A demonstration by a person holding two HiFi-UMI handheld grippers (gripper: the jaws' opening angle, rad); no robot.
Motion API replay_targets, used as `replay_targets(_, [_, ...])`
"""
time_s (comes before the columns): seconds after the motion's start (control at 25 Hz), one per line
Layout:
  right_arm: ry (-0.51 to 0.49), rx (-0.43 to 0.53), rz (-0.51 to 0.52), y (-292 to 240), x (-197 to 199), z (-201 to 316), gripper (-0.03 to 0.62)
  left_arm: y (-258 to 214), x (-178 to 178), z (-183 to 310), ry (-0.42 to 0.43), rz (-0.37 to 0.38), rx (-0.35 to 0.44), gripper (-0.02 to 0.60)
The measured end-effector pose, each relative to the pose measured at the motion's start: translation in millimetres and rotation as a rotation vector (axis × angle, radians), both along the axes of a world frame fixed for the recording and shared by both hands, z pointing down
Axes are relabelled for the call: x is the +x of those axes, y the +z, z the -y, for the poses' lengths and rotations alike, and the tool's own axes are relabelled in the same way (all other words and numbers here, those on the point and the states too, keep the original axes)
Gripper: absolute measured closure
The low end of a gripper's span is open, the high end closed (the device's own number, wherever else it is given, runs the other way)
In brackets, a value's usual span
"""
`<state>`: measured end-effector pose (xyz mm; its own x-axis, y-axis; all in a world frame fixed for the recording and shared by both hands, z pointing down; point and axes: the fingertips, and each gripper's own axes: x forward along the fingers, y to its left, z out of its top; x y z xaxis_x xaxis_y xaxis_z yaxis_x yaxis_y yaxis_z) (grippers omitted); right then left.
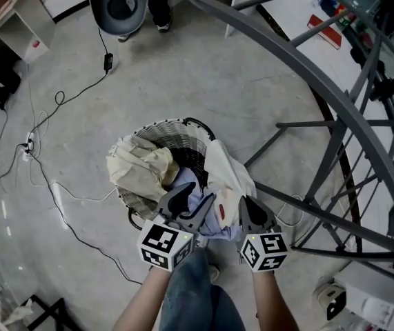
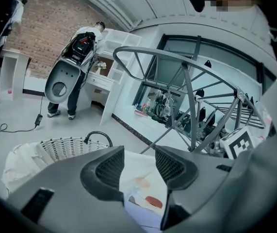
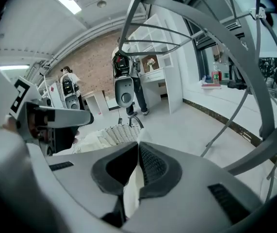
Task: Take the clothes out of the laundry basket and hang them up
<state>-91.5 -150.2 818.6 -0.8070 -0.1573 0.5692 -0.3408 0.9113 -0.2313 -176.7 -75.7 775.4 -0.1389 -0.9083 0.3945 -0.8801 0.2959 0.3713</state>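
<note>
My right gripper (image 3: 138,155) is clenched on the white garment (image 1: 225,174), which trails away over the right rim of the laundry basket (image 1: 156,127), and my left gripper (image 2: 139,165) gapes just left, cloth loose between its jaws

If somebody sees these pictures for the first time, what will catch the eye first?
The wicker laundry basket on the floor at the centre, full of clothes, with a white garment pinched above it in the shut right gripper. A large grey drying rack curves along the right.
</note>
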Motion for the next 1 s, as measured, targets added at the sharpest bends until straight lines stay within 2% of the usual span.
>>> replay_targets(0.24, [-0.029, 0.065, 0.070, -85, -3, -2, 0.587, -55, -4, -1, 0.003, 0.024, 0.007, 0.376])
replay_targets(0.36, [-0.014, 0.059, 0.123, -131, -3, -1, 0.588, -88, -2, 1, 0.012, 0.037, 0.017, 0.376])
replay_targets(0.52, [-0.019, 0.062, 0.198, -204, -4, -2, 0.588, -136, 3, 0, 0.020, 0.041, 0.030, 0.376])
replay_targets(0.68, [-0.038, 0.104, 0.264, -285, -7, 1, 0.588, -193, 9, 2, 0.037, 0.073, 0.057, 0.376])
replay_targets(1.0, [-0.046, 0.202, 0.357, -433, 1, -2, 0.588, -298, 42, 2, 0.120, 0.138, 0.114, 0.376])
